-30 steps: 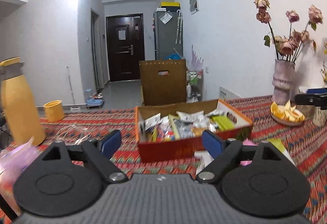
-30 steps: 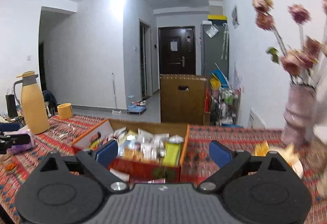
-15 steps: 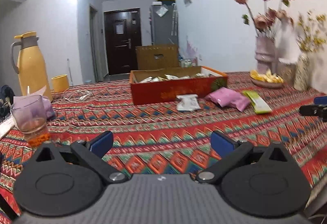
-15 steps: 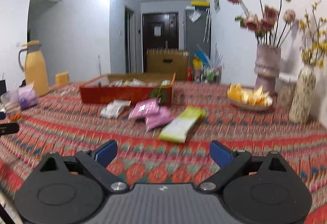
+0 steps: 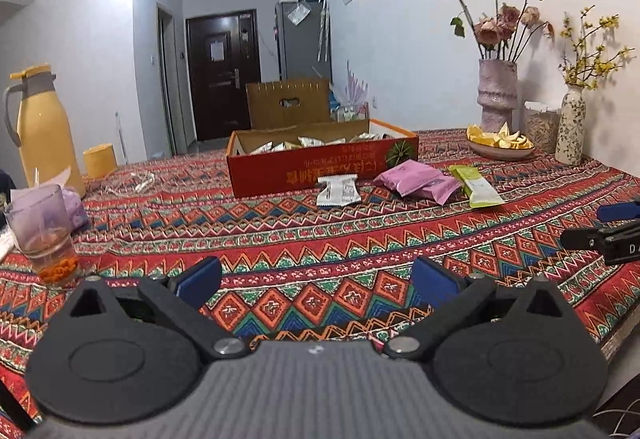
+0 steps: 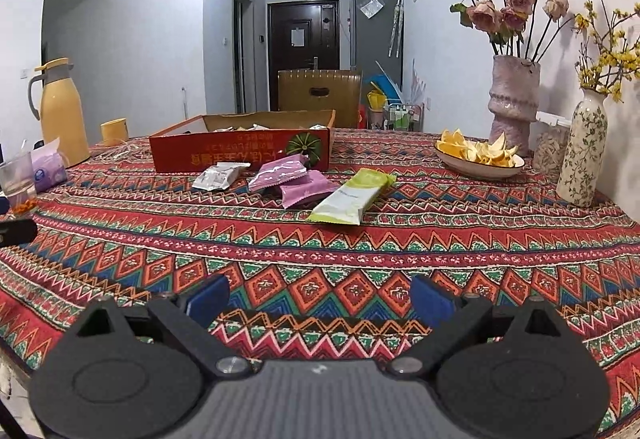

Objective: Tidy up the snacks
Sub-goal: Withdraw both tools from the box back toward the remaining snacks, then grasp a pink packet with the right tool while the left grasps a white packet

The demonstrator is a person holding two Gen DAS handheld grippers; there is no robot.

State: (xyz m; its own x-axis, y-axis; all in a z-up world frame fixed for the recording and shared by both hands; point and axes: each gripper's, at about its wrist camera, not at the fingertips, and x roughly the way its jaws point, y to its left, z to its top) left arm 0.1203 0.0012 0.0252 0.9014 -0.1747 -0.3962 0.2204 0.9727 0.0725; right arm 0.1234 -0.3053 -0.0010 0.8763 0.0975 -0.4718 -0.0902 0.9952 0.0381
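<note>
Grippers hang low over the near edge of the bench: the left gripper [image 5: 316, 281] and right gripper [image 6: 319, 299] are both spread wide and hold nothing. Well ahead of them lie a white packet [image 6: 219, 176], two pink packets [image 6: 292, 179] and a green packet [image 6: 353, 195], just before the orange snack box [image 6: 240, 155].
</note>
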